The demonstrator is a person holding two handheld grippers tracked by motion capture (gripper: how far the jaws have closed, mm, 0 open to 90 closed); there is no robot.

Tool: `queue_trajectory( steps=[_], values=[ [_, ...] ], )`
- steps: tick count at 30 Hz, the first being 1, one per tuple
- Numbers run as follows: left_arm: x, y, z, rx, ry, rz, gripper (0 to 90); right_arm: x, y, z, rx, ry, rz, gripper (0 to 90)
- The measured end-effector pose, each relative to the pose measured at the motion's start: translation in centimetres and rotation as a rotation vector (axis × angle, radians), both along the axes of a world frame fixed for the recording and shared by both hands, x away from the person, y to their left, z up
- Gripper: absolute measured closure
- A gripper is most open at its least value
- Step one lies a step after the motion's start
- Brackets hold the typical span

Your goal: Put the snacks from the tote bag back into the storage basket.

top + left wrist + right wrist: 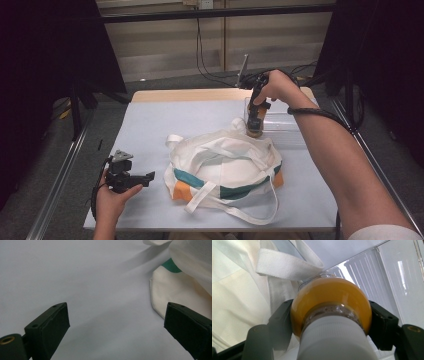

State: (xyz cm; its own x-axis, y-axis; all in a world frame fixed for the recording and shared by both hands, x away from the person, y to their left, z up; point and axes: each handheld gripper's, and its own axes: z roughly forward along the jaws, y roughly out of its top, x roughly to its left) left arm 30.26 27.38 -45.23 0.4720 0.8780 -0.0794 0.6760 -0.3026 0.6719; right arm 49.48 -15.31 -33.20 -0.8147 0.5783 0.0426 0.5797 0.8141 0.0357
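A white cloth tote bag [225, 170] with teal and orange patches lies in the middle of the table, its straps spread out. My right gripper [256, 127] points down at the bag's far edge, shut on a small bottle of orange liquid [332, 302] with a white cap [334, 340]; the bottle [255, 125] hangs cap up between the bag's rim and a clear plastic tray [282, 122]. My left gripper [147, 176] rests low at the table's front left, jaws open and bare, aimed at the bag's left corner [175, 292].
The table is covered by a pale blue-grey sheet [165, 120]. The clear tray [387, 275] sits at the back right. Cables hang behind the table's far edge, and metal rails run along both sides.
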Motion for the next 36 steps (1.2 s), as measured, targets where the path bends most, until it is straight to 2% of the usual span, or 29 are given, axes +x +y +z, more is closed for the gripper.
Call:
queue_trajectory(
  steps=[7, 8, 23, 26, 29, 31, 36],
  values=[
    [0.0, 0.0, 0.1, -0.001, -0.004, 0.002, 5.8, -0.1, 0.0, -0.2, 0.002, 0.0, -0.005, 30.3],
    [0.0, 0.0, 0.1, 0.0, -0.004, 0.002, 5.8, -0.1, 0.1, -0.2, 0.0, 0.006, -0.021, 30.3],
    [0.0, 0.0, 0.1, 0.004, -0.003, -0.001, 5.8, -0.2, -0.1, -0.7, 0.006, -0.003, -0.01, 30.3],
    [0.0, 0.0, 0.1, -0.003, -0.003, 0.001, 5.8, -0.3, 0.0, -0.8, 0.005, -0.001, -0.021, 30.3],
    [0.0, 0.0, 0.1, 0.002, 0.0, 0.001, 5.8, -0.3, -0.1, -1.1, 0.003, -0.006, -0.005, 30.3],
    [0.0, 0.0, 0.1, 0.003, -0.006, 0.002, 5.8, -0.4, 0.0, -1.2, 0.001, 0.001, -0.022, 30.3],
    [0.0, -0.1, 0.0, -0.008, -0.004, 0.008, 5.8, -0.3, -0.1, -1.4, 0.007, -0.002, -0.016, 30.3]
  ],
)
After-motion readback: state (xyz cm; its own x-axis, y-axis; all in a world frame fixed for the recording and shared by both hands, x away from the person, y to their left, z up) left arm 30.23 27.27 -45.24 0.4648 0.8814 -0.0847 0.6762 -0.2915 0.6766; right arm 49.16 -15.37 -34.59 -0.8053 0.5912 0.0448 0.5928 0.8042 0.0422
